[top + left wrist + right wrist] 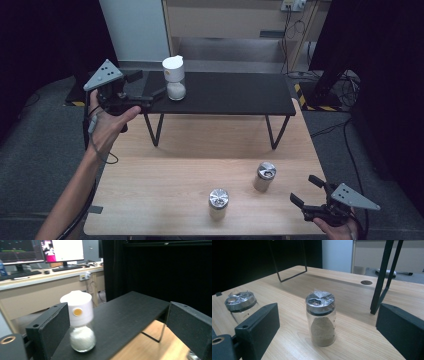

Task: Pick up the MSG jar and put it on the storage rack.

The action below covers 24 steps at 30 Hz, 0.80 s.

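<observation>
On the black raised shelf (235, 92) at the far side of the wooden table (165, 195), near its left end, stands a white-capped shaker (174, 77). Upright, long axis vertical, cap up. Clear glass lower body holds white grains; the broad white cap carries a small round orange mark that faces the left gripper's camera. In the left gripper view the shaker (79, 321) sits just inside the left-hand jaw, close beside it, with wide free space to the other jaw. No pad presses on the glass.

Left gripper (150, 95) held at shelf height, pointing level toward the shaker from the left; jaws stand wide apart, nothing clamped. The tip reaches close to the shaker's base in the high view; contact cannot be told.

Right gripper (304, 192) sits low at the near right corner of the table, jaws apart, empty. In its own view a steel-lidded jar (320, 318) with tan powder stands upright between the lines of the two jaws but farther off, untouched. A second steel-lidded jar (240, 306) stands to its left, partly behind the left-hand jaw. High view: both jars (264, 176) (218, 204) upright on the wood, apart from each other.
</observation>
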Each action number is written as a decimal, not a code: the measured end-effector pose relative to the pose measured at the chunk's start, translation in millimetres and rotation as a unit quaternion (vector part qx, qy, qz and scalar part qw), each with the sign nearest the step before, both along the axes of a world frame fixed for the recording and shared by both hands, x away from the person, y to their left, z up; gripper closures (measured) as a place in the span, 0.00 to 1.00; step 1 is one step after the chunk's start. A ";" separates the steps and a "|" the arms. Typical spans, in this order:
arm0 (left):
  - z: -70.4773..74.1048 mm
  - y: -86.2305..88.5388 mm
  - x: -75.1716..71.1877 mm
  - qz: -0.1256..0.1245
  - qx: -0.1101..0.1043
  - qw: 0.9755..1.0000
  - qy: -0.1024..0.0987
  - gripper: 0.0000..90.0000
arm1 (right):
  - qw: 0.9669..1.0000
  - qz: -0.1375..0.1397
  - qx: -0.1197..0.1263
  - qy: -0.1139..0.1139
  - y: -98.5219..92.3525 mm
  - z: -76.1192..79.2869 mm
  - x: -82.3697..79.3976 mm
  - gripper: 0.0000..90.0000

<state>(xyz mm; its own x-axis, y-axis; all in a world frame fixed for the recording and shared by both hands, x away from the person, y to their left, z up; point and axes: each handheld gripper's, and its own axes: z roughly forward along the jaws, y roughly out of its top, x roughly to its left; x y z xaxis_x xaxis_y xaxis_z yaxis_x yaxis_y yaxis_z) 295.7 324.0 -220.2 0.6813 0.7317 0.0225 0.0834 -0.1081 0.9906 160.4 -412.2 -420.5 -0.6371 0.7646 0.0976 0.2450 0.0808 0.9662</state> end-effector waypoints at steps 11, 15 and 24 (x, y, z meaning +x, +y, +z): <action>-20.4 8.6 -31.6 -0.030 -0.013 0.999 -0.014 0.04 | 1.000 -0.001 -0.001 0.000 0.3 0.2 -0.2 0.06; -29.2 8.4 -42.4 -0.040 -0.001 0.999 -0.018 0.04 | 1.000 -0.002 -0.002 0.000 0.7 0.4 -0.4 0.06; -60.1 10.9 -64.7 -0.052 -0.009 0.998 -0.021 0.03 | 1.000 -0.003 -0.002 0.000 0.7 0.5 -0.4 0.06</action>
<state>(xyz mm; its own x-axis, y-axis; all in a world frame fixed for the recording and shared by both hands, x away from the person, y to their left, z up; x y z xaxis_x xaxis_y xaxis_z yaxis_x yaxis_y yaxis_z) 230.9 334.9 -280.3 0.7528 0.6570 0.0406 0.0307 -0.0966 0.9948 160.0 -411.5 -420.0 -0.6327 0.7685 0.0954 0.2463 0.0829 0.9656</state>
